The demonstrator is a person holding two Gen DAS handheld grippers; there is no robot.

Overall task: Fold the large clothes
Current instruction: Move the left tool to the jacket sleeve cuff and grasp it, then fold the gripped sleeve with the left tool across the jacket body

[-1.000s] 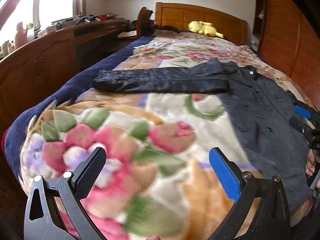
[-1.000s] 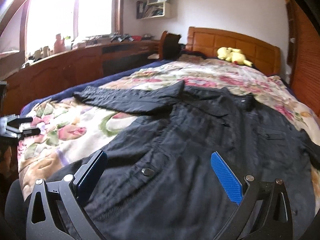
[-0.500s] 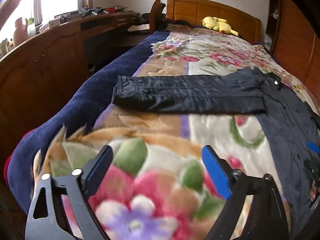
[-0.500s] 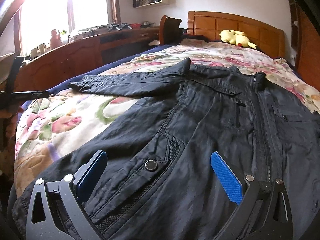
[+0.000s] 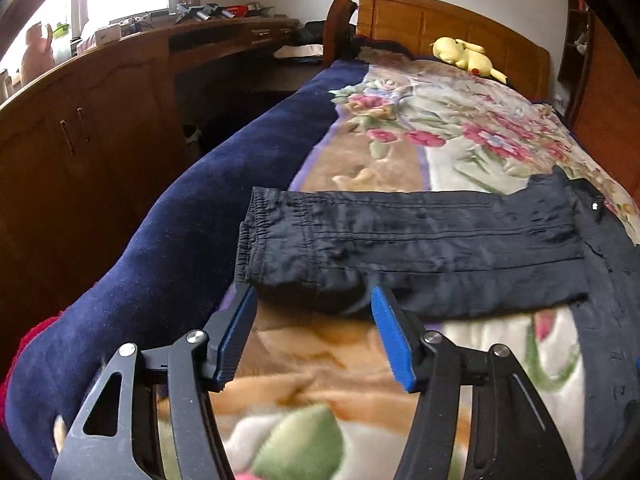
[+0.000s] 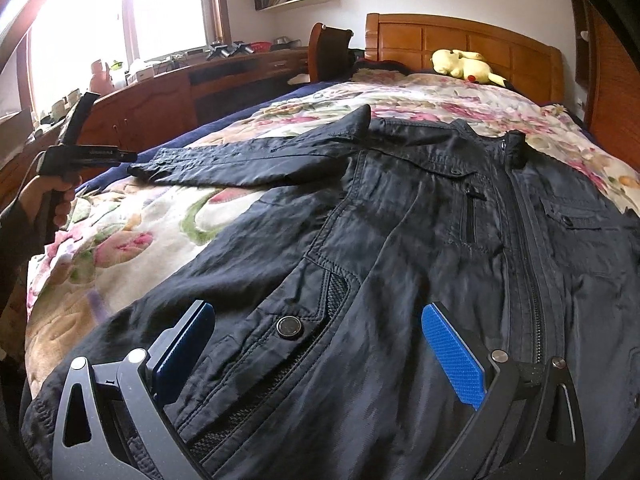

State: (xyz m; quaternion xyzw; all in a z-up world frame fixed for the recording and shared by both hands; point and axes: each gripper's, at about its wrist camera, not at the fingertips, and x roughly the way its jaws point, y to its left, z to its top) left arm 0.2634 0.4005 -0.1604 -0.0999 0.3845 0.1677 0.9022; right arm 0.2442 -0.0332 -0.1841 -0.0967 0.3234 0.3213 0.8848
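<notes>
A black jacket (image 6: pixel 400 220) lies flat, front up and zipped, on the floral blanket (image 6: pixel 132 216). Its one sleeve (image 5: pixel 400 240) stretches out sideways toward the bed's left edge. My left gripper (image 5: pixel 312 294) has its tips at the near edge of that sleeve, close to the elastic cuff (image 5: pixel 256 236). Its jaws are closing and the pads are not pressing on the cloth. In the right wrist view the left gripper (image 6: pixel 88 156) shows at the far left, held by a hand. My right gripper (image 6: pixel 316 306) stands open low over the jacket's lower front, around a snap pocket (image 6: pixel 290 326).
A yellow plush toy (image 5: pixel 466 54) lies by the wooden headboard (image 5: pixel 440 16). A long wooden desk and cabinets (image 5: pixel 100 100) run along the bed's left side, with a chair (image 6: pixel 330 50) at the far end. The navy blanket border (image 5: pixel 180 240) drapes over the left edge.
The left gripper has travelled across the blanket up to the sleeve's cuff end, and its jaws have narrowed. The right gripper has come slightly closer to the jacket and stays open.
</notes>
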